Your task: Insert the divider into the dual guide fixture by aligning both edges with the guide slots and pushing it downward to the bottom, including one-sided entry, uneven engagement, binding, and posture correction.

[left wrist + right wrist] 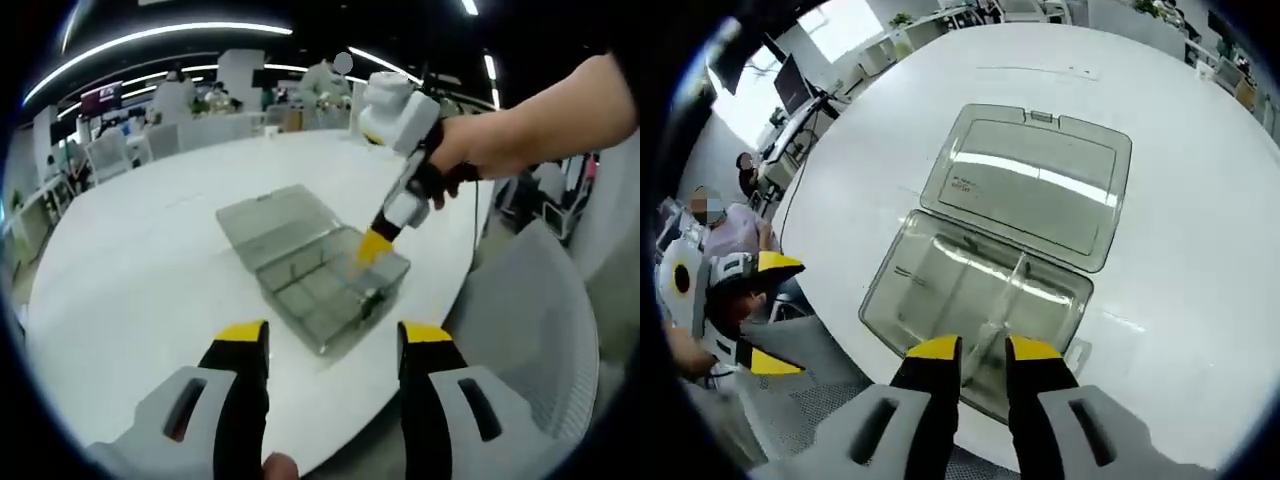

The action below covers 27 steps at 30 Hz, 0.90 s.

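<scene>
A clear plastic box lies open on the white round table (1180,250), its base (930,285) towards me and its flat lid (1030,180) folded back. A thin clear divider (1008,295) stands in the base, tilted. My right gripper (983,350) has its jaws close together on the divider's near edge. In the left gripper view that right gripper (373,248) reaches down into the base (320,295), held by a hand. My left gripper (333,335) hangs open at the table's edge, holding nothing, short of the box; it also shows as the left gripper (775,312).
A grey chair (530,330) stands at the table's edge on the right. Desks, white chairs and people (200,100) fill the room behind the table. A seated person (730,230) is beyond the table's far left edge.
</scene>
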Available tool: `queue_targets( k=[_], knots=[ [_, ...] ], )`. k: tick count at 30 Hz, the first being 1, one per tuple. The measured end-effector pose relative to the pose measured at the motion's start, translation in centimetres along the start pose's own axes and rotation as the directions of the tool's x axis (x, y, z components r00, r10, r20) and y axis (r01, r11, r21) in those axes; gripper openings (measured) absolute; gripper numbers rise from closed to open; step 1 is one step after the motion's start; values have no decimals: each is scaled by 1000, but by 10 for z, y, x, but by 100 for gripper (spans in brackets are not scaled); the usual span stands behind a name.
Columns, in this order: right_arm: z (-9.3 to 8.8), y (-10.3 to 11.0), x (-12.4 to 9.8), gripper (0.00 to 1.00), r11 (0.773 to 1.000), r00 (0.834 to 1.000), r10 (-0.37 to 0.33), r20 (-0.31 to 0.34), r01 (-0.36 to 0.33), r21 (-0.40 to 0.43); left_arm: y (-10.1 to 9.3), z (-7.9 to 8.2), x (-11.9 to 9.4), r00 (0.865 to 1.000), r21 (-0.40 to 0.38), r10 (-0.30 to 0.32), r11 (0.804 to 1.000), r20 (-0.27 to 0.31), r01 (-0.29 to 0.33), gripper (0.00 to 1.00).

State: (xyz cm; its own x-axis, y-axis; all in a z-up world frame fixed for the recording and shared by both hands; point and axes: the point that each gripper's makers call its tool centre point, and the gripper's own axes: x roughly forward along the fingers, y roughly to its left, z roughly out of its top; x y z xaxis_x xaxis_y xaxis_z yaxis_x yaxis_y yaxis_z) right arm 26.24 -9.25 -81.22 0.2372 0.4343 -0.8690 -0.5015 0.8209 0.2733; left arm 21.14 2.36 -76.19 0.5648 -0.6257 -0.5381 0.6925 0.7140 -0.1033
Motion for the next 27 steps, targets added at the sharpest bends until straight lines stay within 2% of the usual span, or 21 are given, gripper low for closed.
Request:
queue_targets(
  k=[1, 2, 5, 7, 8, 11, 14, 16, 20, 25, 26, 27],
  knots=[
    [-1, -1, -2, 13, 1000, 1000, -1, 6, 1, -9, 1, -1, 1, 1000, -3, 2, 1000, -4, -2, 49],
    [-1, 0, -5, 13, 998, 1000, 19, 18, -18, -53, 2, -1, 1, 1000, -10, 2, 1000, -8, -3, 49],
    [1, 2, -12, 14, 997, 997, 30, 64, -26, -76, 3, -2, 2, 1000, -20, 7, 1000, -17, -7, 49],
    [8, 10, -16, 15, 989, 989, 78, 128, -61, -132, 5, -4, 3, 1000, -27, 11, 1000, -28, -12, 49],
    [9, 11, -16, 16, 989, 988, 81, 135, -62, -136, 5, -5, 3, 999, -29, 12, 1000, -30, -13, 49],
    [14, 19, -23, 17, 969, 972, 132, 193, -85, -231, 9, -7, 3, 999, -40, 23, 999, -46, -25, 50],
    [13, 21, -28, 22, 961, 965, 150, 217, -91, -262, 11, -8, 3, 998, -49, 35, 998, -58, -37, 50],
    [18, 23, -33, 22, 947, 947, 176, 270, -88, -310, 15, -8, 2, 997, -53, 45, 997, -68, -48, 50],
    [15, 22, -39, 25, 943, 934, 198, 299, -99, -318, 20, -5, 1, 995, -49, 63, 997, -83, -68, 51],
    [16, 22, -47, 31, 932, 902, 247, 354, -120, -343, 29, -2, 1, 991, -56, 80, 995, -104, -87, 52],
    [19, 25, -51, 32, 925, 883, 272, 382, -130, -357, 31, -2, 2, 990, -68, 82, 994, -113, -90, 53],
    [18, 26, -52, 34, 925, 879, 280, 387, -139, -354, 32, -2, 2, 990, -71, 84, 993, -115, -93, 53]
  ],
)
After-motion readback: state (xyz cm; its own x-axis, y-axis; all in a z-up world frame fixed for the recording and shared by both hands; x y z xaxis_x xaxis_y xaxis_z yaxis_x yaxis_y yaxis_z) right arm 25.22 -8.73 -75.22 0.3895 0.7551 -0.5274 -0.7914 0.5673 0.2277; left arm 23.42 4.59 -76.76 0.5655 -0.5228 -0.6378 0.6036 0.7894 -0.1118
